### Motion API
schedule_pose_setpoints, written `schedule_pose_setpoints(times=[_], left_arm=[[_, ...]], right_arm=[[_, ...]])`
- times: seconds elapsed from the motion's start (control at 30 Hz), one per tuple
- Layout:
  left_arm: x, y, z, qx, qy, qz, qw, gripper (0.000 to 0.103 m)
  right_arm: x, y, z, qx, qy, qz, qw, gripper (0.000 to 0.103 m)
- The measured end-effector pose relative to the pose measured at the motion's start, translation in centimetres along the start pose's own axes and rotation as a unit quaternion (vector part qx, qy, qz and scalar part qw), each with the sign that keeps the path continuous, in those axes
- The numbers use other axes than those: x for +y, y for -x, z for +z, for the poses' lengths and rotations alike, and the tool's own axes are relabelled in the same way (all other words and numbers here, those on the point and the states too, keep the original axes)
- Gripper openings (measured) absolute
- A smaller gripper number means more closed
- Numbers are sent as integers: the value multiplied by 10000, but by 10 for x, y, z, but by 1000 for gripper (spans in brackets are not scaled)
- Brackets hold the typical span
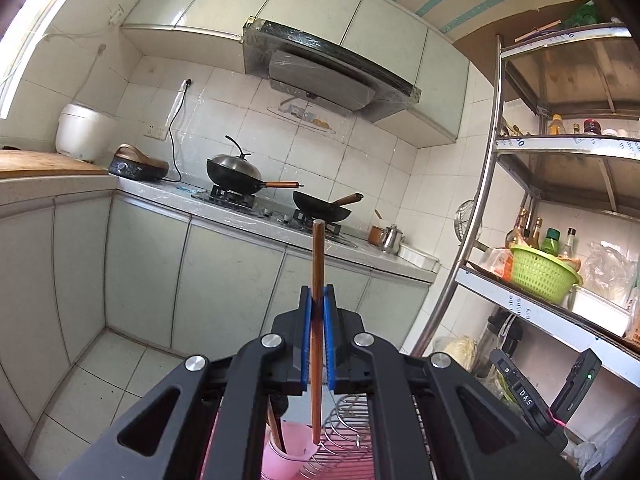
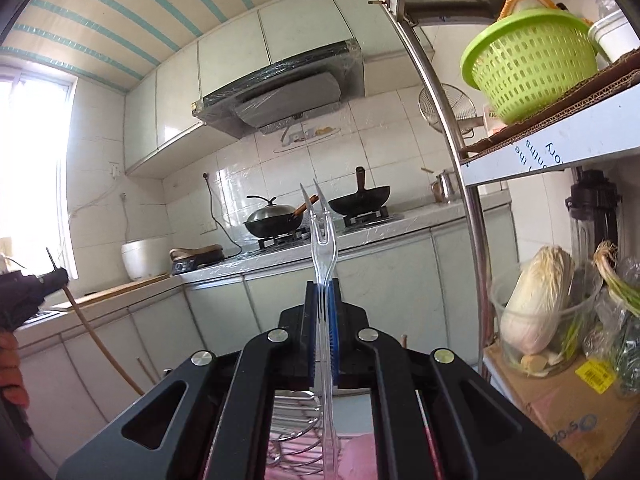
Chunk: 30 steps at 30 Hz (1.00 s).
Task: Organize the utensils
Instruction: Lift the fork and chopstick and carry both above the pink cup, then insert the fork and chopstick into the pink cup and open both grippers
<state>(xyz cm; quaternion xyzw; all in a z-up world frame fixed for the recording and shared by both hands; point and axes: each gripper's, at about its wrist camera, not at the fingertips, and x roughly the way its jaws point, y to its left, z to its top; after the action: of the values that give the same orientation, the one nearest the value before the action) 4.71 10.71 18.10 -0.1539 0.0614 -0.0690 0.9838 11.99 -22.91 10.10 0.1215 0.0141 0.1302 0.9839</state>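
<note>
While the long brown wooden chopstick [image 1: 317, 320] stands nearly upright, it's pinched between the blue pads of the left gripper [image 1: 318, 292], its top poking above the jaws and its lower end hanging just over a pink plastic cup [image 1: 286, 454] that already has another wooden stick in it. Next to that cup sits a silver wire dish rack [image 1: 344, 436] on a pink surface. Over on the other side, the right gripper [image 2: 323, 286] is clamped on a clear plastic two-pronged fork [image 2: 322, 232], prongs pointing up and the handle running down past the jaws toward the same wire rack. Both grippers face the kitchen counter, well apart from it, where a lidded black wok [image 1: 234, 172] and a second open black wok [image 1: 322, 206] sit on the gas stove. A white rice cooker [image 1: 82, 132] stands at the far left, and a green plastic colander basket [image 1: 542, 270] sits on the metal shelf unit [image 1: 560, 148] at right.
</note>
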Motion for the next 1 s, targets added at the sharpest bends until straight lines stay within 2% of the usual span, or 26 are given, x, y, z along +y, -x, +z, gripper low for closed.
schedule_pose_setpoints(times=[0.2, 0.43, 0.77, 1.0], left_arm=[[4, -20, -7, 116, -90, 192, 9997, 5], [5, -39, -18, 277, -111, 248, 9992, 5], [1, -59, -44, 638, -291, 277, 9972, 5], [6, -73, -73, 1117, -269, 374, 9927, 5]], right_arm=[[-10, -21, -16, 28, 31, -62, 10000, 6], [-16, -32, -32, 137, 93, -112, 9998, 6], [-16, -14, -57, 599, -102, -73, 9981, 6], [-18, -6, -77, 988, -271, -140, 9946, 6]])
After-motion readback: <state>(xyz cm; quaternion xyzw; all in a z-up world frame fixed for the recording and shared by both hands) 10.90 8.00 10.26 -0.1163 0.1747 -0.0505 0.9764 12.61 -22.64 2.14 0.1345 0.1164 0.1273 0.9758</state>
